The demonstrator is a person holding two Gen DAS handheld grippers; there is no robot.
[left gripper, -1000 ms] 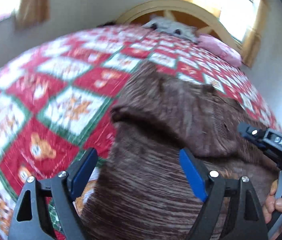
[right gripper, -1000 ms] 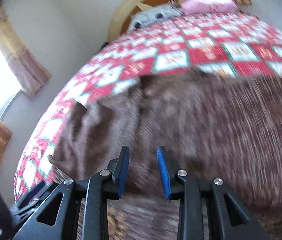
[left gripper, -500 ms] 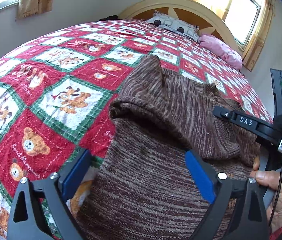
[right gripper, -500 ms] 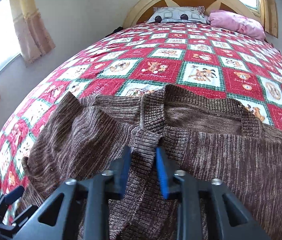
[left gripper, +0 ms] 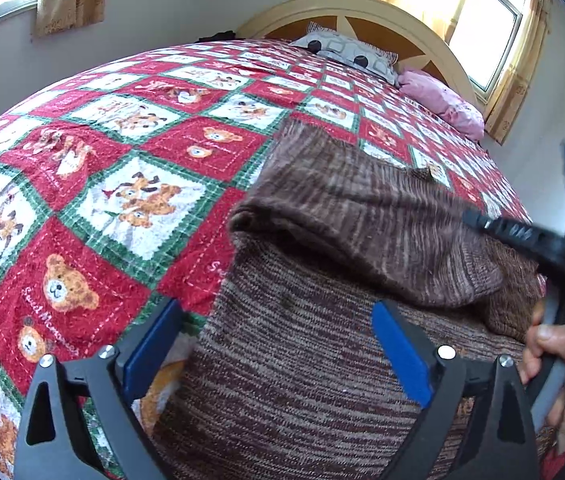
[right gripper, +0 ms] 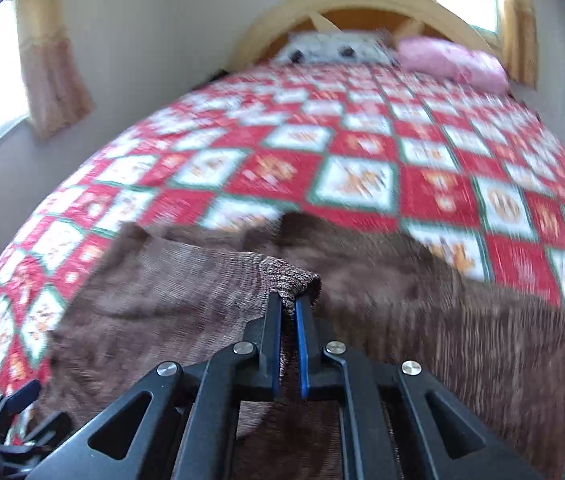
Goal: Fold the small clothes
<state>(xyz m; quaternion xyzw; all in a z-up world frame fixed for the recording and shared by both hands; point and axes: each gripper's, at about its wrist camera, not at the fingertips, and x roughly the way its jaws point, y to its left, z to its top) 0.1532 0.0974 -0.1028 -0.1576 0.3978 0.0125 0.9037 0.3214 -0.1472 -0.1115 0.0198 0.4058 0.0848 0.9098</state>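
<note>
A brown knit sweater (left gripper: 322, 340) lies on the bed's red, white and green bear quilt (left gripper: 122, 184). One sleeve (left gripper: 362, 216) is folded across the body. My left gripper (left gripper: 274, 344) is open, its blue pads hovering over the sweater's lower left part and holding nothing. In the right wrist view my right gripper (right gripper: 288, 308) is shut on the sleeve's ribbed cuff (right gripper: 290, 280) and holds it raised above the sweater (right gripper: 442, 328). The right gripper also shows in the left wrist view (left gripper: 522, 236), over the sweater's right side.
A patterned grey pillow (left gripper: 350, 54) and a pink pillow (left gripper: 442, 104) lie at the wooden headboard (left gripper: 362, 12). Curtained windows (left gripper: 486, 28) are behind the bed and on the left wall. The quilt extends far and left of the sweater.
My right gripper has closed on the sleeve cuff and lifted it; the right view is blurred by motion. My left gripper has stayed open over the sweater.
</note>
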